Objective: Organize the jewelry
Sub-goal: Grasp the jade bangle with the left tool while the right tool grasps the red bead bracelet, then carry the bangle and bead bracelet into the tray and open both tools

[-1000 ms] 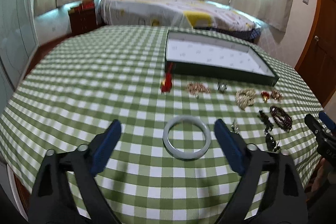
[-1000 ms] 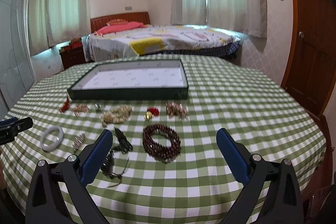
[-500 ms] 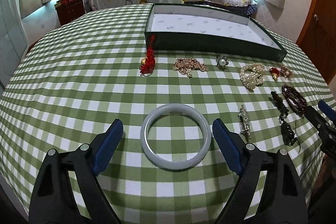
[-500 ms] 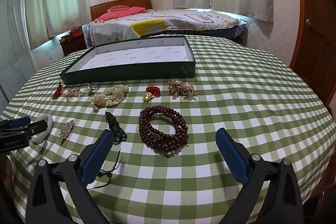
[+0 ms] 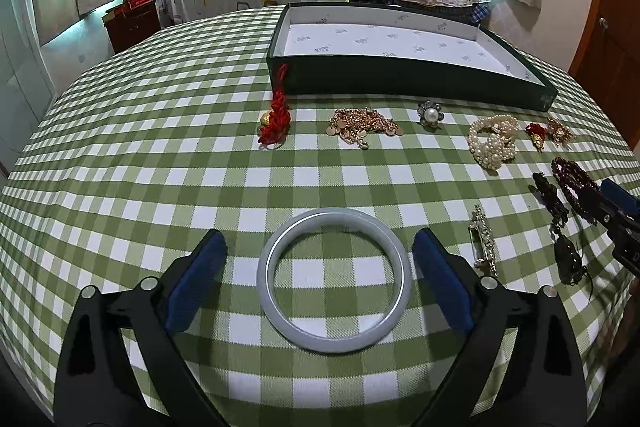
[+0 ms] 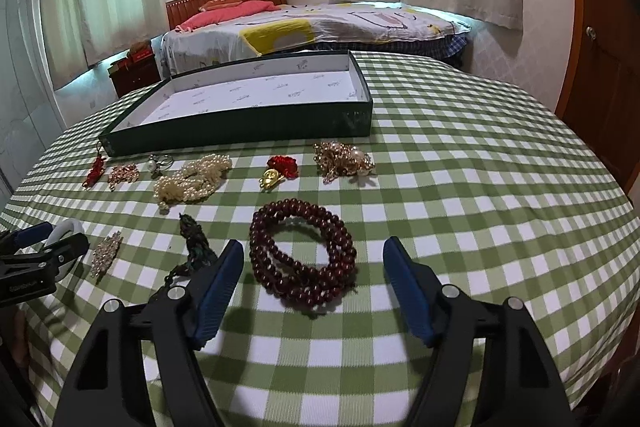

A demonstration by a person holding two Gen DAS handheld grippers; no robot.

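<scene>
**A:** so what's laid out? Big round bench [image 5: 120, 155] in green check, and a dark green tray [image 5: 400, 75] with a white floor at the far side.

**B:** the jewelry sits loose nearer than the tray. Left tongs [image 5: 320, 281] have just spread wider, the pale bangle [image 5: 334, 279] flat between the pads, untouched. Right tongs [image 6: 314, 285] have just been narrowing around the dark red bead bracelet [image 6: 304, 259], still clear of it.

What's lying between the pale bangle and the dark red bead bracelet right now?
The left wrist view shows a slim gold rhinestone brooch beside the bangle, then a dark tasselled pendant just before the bead bracelet.
</scene>
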